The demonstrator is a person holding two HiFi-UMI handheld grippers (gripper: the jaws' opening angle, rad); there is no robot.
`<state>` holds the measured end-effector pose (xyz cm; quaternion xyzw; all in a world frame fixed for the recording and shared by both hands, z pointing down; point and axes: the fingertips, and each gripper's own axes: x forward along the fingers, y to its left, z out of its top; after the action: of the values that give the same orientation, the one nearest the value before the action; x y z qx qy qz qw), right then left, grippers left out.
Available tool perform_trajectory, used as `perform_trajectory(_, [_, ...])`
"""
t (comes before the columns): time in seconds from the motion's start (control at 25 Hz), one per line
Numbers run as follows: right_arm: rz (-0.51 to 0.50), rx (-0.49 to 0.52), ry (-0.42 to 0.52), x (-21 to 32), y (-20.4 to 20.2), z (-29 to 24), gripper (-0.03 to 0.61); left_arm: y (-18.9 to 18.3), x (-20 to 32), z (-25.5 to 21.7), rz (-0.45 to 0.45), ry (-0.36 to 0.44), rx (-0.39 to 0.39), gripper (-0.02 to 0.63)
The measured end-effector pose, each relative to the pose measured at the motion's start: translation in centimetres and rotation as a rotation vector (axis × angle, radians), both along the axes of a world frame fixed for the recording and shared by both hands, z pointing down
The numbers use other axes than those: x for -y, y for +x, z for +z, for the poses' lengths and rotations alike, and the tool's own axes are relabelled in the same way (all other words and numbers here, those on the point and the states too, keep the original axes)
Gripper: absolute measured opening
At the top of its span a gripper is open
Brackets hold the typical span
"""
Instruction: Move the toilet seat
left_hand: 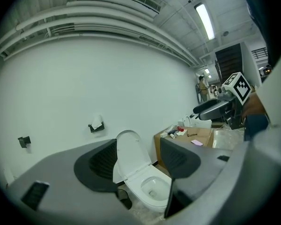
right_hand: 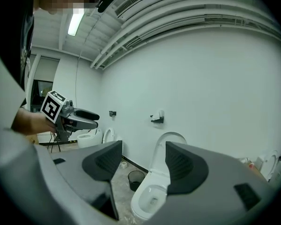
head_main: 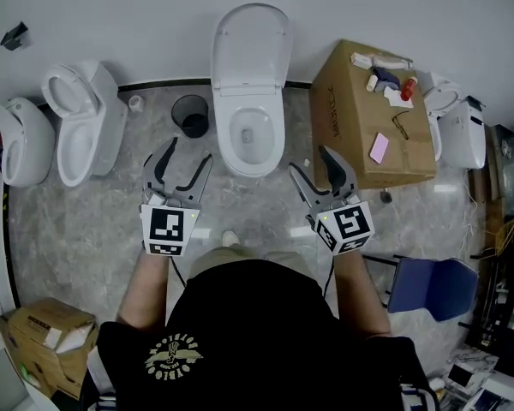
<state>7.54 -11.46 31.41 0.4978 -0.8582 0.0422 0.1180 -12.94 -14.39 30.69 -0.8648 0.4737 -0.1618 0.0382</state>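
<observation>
In front of us the toilet seat (head_main: 250, 166) seems to lie flat on the bowl (head_main: 261, 144), lid (head_main: 250, 45) upright. Our left gripper (head_main: 188, 151) and right gripper (head_main: 308, 158) hang short of it, jaws apart, empty; we should pinch its front edge squarely.

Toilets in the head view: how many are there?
4: far-left toilet; second toilet beside it; centre toilet, lid up; right toilet, partly hidden behind the cardboard box.

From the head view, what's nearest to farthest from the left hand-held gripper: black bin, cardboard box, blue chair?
1. Black bin, just ahead of the left hand-held gripper.
2. Cardboard box, off to the right by the wall.
3. Blue chair, far right, beside the person.
</observation>
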Motion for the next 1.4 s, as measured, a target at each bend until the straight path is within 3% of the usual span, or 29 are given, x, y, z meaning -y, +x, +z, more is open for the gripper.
perform_trajectory(0.32, [0.031, -0.036, -0.082, 2.0, 0.7, 4.2, 0.279, -1.7, 3.0, 4.3, -0.004, -0.066, 0.005, 0.287])
perform_trajectory(0.6, [0.036, -0.07, -0.178, 3.8, 2.3, 11.7, 0.279, -2.2, 5.1, 11.5, -0.017, -0.153, 0.034, 0.287])
perform_trajectory(1.2, [-0.007, -0.09, -0.425, 8.0, 6.3, 30.5, 0.279, -0.2, 9.3, 30.9, -0.043, -0.392, 0.103, 0.287])
perform_trajectory(1.4, [-0.004, -0.109, -0.515, 8.3, 7.7, 37.5, 0.279, 1.2, 10.2, 37.9, -0.023, -0.459, 0.082, 0.287])
